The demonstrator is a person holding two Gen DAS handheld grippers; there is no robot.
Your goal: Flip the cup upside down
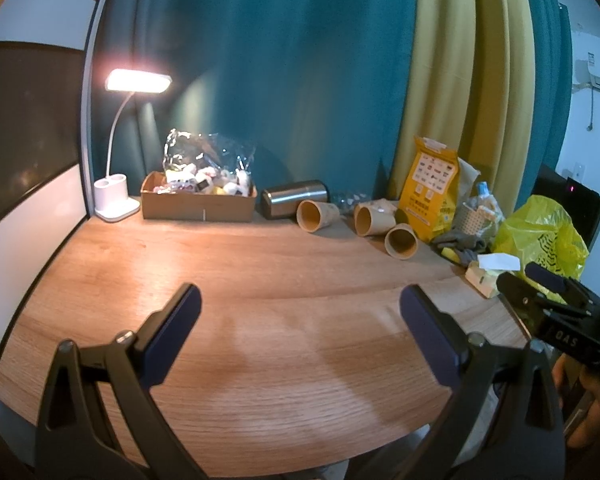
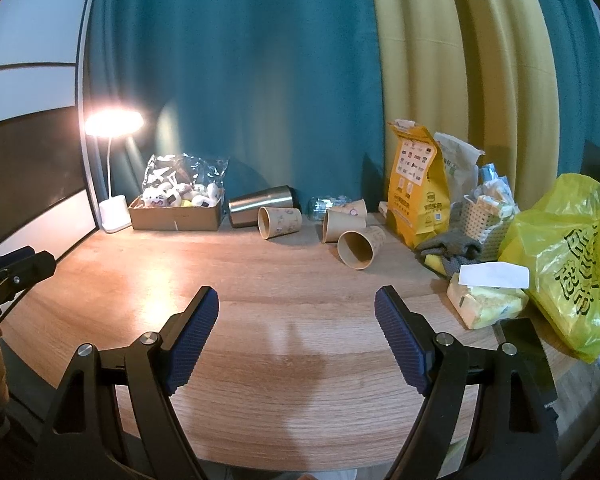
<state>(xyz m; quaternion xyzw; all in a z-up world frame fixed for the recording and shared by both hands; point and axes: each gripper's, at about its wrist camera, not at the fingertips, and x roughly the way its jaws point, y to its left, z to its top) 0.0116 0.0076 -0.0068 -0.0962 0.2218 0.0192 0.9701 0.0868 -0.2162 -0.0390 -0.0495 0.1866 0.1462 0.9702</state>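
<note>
At the frame's middle right, three paper cups (image 2: pixel 280 222) lie sideways on the desk (image 2: pixel 300 360), none flipped; both tongs (image 2: pixel 296 320) gape empty.

The left gripper (image 1: pixel 300 308) hovers over the wooden table (image 1: pixel 260 280), jaws spread wide with nothing between them. Three paper cups lie on their sides near the table's far edge: left cup (image 1: pixel 315 214), middle cup (image 1: pixel 373 219), right cup (image 1: pixel 401 241). A steel tumbler (image 1: pixel 294 197) lies just beside the left cup. The right gripper (image 1: pixel 540 288) enters at the right edge.
</note>
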